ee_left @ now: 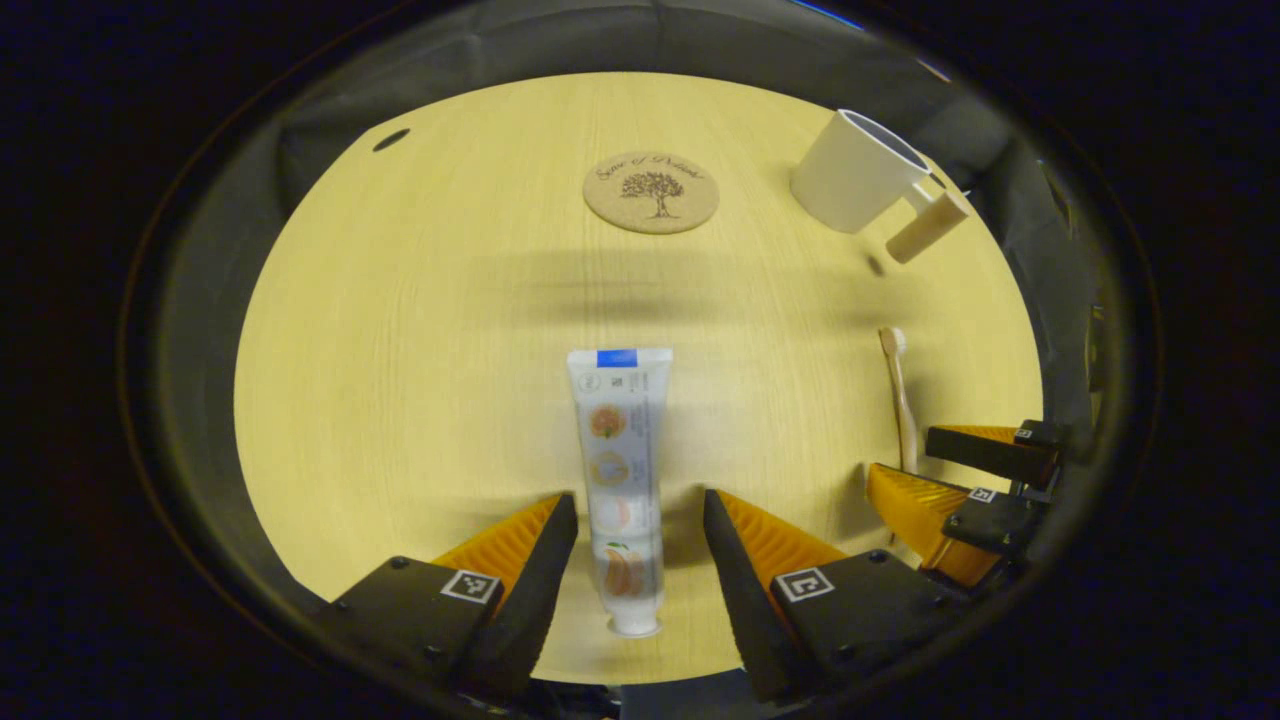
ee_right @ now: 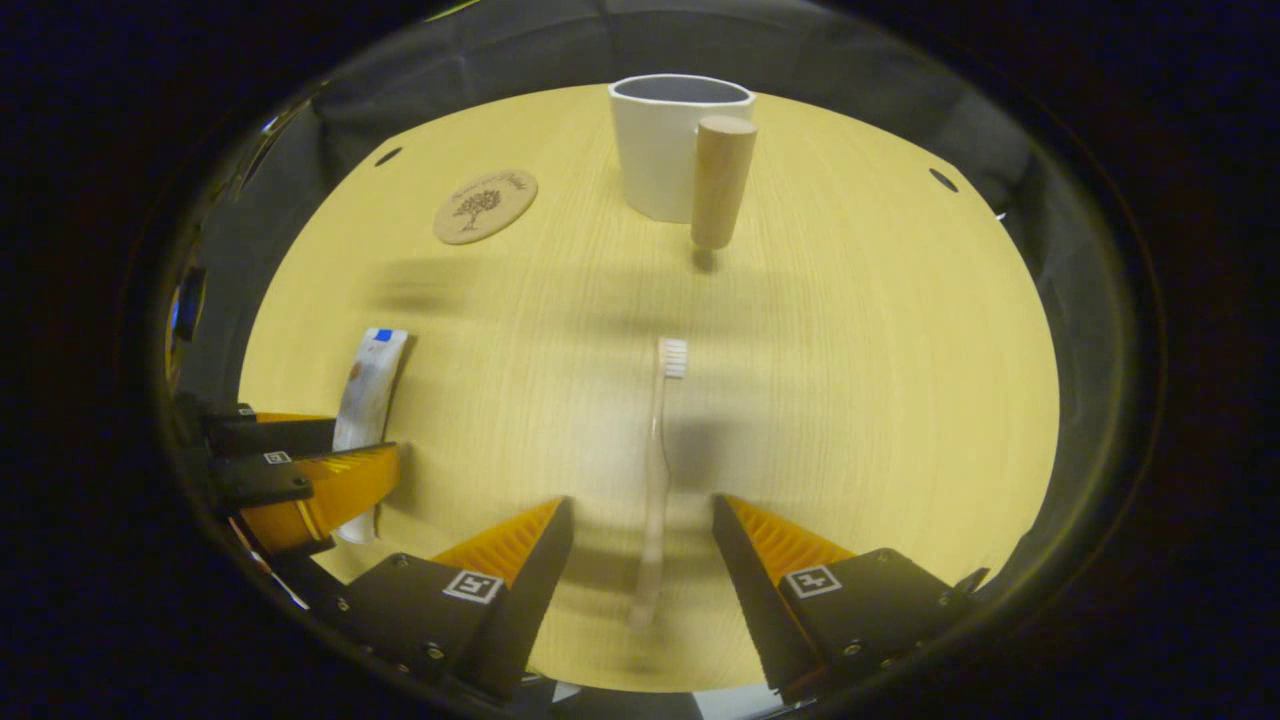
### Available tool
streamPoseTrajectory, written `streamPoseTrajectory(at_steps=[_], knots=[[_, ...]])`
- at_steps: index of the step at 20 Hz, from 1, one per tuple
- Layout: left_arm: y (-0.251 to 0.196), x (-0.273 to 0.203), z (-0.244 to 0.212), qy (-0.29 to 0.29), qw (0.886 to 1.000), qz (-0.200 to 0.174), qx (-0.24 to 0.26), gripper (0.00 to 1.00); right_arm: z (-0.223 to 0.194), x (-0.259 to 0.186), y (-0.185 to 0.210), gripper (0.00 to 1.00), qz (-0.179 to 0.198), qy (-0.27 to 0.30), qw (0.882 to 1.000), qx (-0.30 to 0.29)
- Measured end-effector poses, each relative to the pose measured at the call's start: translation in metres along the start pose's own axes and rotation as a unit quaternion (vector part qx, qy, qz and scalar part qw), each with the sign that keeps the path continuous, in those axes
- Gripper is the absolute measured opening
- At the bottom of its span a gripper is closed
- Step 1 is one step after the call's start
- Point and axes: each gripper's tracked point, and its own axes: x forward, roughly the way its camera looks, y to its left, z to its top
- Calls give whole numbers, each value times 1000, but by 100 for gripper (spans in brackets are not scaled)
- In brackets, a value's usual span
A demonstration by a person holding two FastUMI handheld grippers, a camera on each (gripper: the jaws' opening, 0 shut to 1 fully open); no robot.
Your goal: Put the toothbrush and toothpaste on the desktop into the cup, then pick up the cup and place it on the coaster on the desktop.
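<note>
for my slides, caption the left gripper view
Open left gripper straddles the toothpaste lying on the desktop.

1. In the left gripper view we look forward and down along our own fingers at the table point(ee_left: 420, 330), low and near, with the toothpaste point(ee_left: 620, 480) lying straight ahead.
2. In the right gripper view we look the same way, with the toothbrush point(ee_right: 658, 470) ahead.
3. Both views share the table, coaster point(ee_left: 651, 191), cup point(ee_left: 860, 170), toothpaste, toothbrush, and each other's gripper at the side.
</note>
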Motion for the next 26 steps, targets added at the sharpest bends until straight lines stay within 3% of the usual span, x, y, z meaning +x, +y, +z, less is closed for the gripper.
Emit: streamPoseTrajectory(at_steps=[2,3,5,6,8,9,12,13,14,17,18,20,21,22,24,25,26], knots=[[3,1,-1,1,1000,10,7,80,-1,1,-2,85,-5,3,1000,-2],[3,2,-2,1,1000,15,12,84,-1,2,-4,82,-8,4,1000,-3],[8,3,-2,3,999,31,22,74,-2,3,-8,76,-17,9,1000,-4],[7,1,-1,0,999,31,23,67,-4,2,-7,65,-17,14,1000,-3],[9,3,-1,-1,999,34,20,63,-4,6,-9,64,-19,14,1000,-1],[9,2,-1,1,999,35,17,57,-5,2,-8,54,-20,17,1000,2],[7,2,-2,5,999,35,20,46,-7,1,-9,52,-20,22,1000,-9],[8,3,-1,4,999,35,22,47,-9,6,-10,52,-20,26,999,5],[7,2,-1,6,999,36,22,47,-6,1,-9,22,-17,25,999,11],[7,3,-2,7,999,37,29,40,-6,9,-11,23,-8,23,1000,20],[7,1,-3,8,999,39,31,39,-4,4,-10,10,-2,21,999,25],[6,1,-2,5,999,36,39,33,-5,7,-10,10,8,14,999,35],[6,0,-1,0,998,37,43,34,-2,0,-10,4,15,17,999,44],[3,2,-2,-3,998,29,50,27,-1,5,-10,6,21,11,998,50],[2,-1,3,-15,998,24,61,27,-1,4,-9,6,29,9,998,55],[1,0,3,-19,998,19,59,20,-2,3,-9,6,33,7,998,56],[1,-1,3,-20,998,18,51,20,-2,2,-7,6,41,6,998,57]])
